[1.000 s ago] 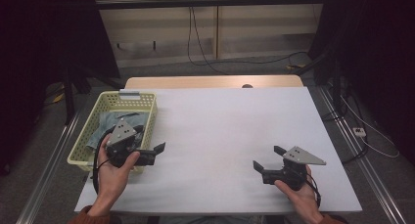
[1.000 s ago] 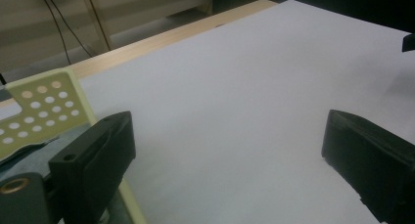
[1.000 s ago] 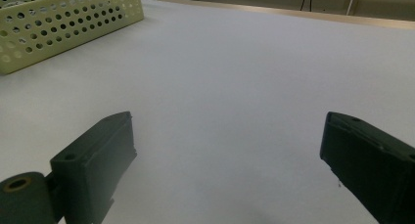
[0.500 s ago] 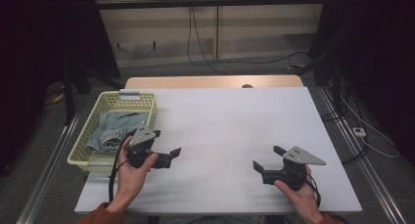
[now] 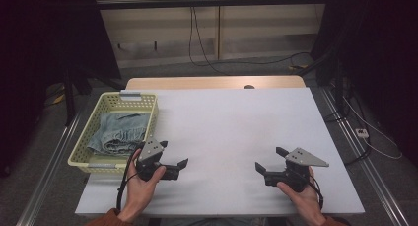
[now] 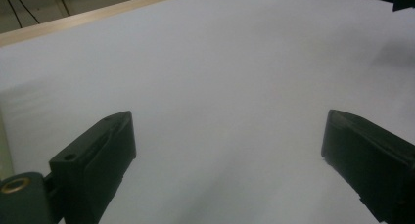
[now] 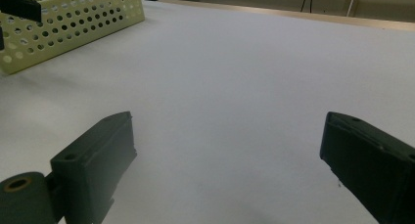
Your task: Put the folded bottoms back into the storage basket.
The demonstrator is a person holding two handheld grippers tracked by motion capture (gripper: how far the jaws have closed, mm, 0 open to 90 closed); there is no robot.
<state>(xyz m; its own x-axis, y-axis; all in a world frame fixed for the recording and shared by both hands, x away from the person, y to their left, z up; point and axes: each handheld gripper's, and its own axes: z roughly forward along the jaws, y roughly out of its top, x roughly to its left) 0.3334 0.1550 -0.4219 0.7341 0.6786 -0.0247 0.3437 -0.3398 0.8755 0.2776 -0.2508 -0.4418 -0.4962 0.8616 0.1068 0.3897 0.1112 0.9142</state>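
Jeans (image 5: 120, 132) lie crumpled inside the yellow basket (image 5: 148, 116), which stands on the left part of the white counter (image 5: 236, 132). In the high view, the left hand-held gripper (image 5: 175, 154) is held just beside the near right corner of this basket, and the jeans are at about 10 o'clock from it, close but apart, with the basket wall between them. The jaws of this gripper stand wide apart and hold nothing; they point toward 3 o'clock, away from the jeans, across the bare counter. In the left gripper view the left hand-held gripper (image 6: 230, 150) has only the white surface between its jaws.

The right hand-held gripper (image 5: 268, 159) is at the near right part of the counter, well apart from the basket. Its jaws are also spread wide and empty, and they point toward 9 o'clock, facing the other gripper. In the right gripper view the right hand-held gripper (image 7: 227, 150) looks along the counter, and the perforated wall of the basket (image 7: 73, 18) appears at about 11 o'clock, far from the jaws. From the high view, the jeans are at about 10 o'clock from the right gripper, on the opposite side of the counter.
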